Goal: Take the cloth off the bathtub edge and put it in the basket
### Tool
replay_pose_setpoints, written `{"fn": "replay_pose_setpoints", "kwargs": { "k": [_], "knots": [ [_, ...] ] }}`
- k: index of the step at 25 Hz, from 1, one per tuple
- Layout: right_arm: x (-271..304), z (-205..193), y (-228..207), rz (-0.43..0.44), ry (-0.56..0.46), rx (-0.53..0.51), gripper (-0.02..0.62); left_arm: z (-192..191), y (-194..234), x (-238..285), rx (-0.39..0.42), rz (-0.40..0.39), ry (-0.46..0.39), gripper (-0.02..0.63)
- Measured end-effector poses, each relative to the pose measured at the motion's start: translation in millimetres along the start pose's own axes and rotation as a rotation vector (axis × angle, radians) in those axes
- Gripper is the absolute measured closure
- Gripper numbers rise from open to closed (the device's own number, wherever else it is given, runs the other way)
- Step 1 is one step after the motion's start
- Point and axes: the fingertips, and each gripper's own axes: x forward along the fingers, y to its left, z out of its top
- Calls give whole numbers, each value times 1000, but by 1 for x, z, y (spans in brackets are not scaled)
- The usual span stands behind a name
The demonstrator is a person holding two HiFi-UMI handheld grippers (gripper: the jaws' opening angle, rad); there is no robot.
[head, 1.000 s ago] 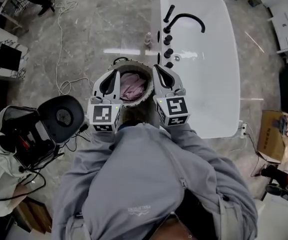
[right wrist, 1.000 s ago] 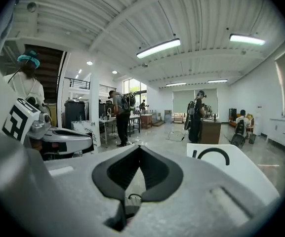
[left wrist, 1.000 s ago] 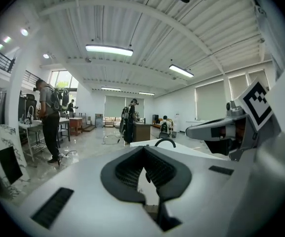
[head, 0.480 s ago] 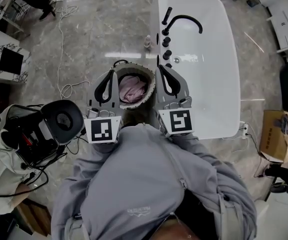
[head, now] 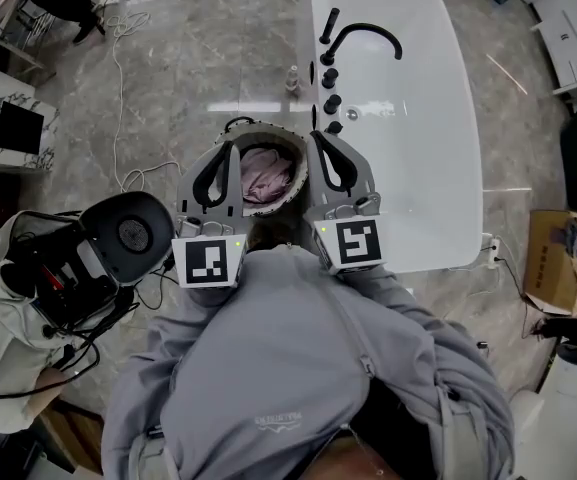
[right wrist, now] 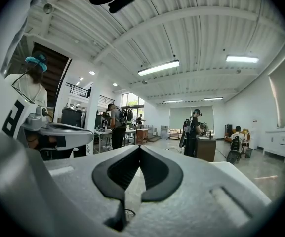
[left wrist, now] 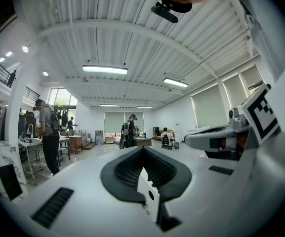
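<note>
Floor (head: 198,58): grey polished stone is seen from steeply above, with cables (head: 120,88) trailing across it.
Bathtub (head: 418,158): a long white tub is shown at the right of the head view. A black tap (head: 363,40) and a row of black knobs (head: 330,103) are set along its left edge. No cloth is seen on that edge.
Basket (head: 265,127): a round basket is stood on the floor just beside the tub's left edge, flanked by the two claws.
Cloth (head: 266,174): a pale pink cloth is seen crumpled inside the basket, touched by neither claw. The task is judged finished, or very nearly so.
Cloth handling: it is judged light, soft and limp, neither fragile nor slippery. It would be expected to sag and trail when lifted. A raised fold near the middle of the heap would be best pinched, so that the whole piece comes up together.
Left claw (head: 226,153): it is held over the basket's left side with its jaws pressed fully together and nothing between them.
Right claw (head: 320,146): it is held over the basket's right side, likewise closed tight and empty.
</note>
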Motion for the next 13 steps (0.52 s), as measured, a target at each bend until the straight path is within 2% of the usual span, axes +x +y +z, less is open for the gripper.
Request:
{"fn": "replay_pose_setpoints", "kwargs": {
  "k": [7, 13],
  "knots": [
    [-7, 8, 3, 0, -2, 3, 591, 8, -6, -5, 6, -15, 2, 600],
    [5, -6, 4, 3, 4, 15, 591, -8, -1, 4, 1, -19, 5, 600]
  ]
}}
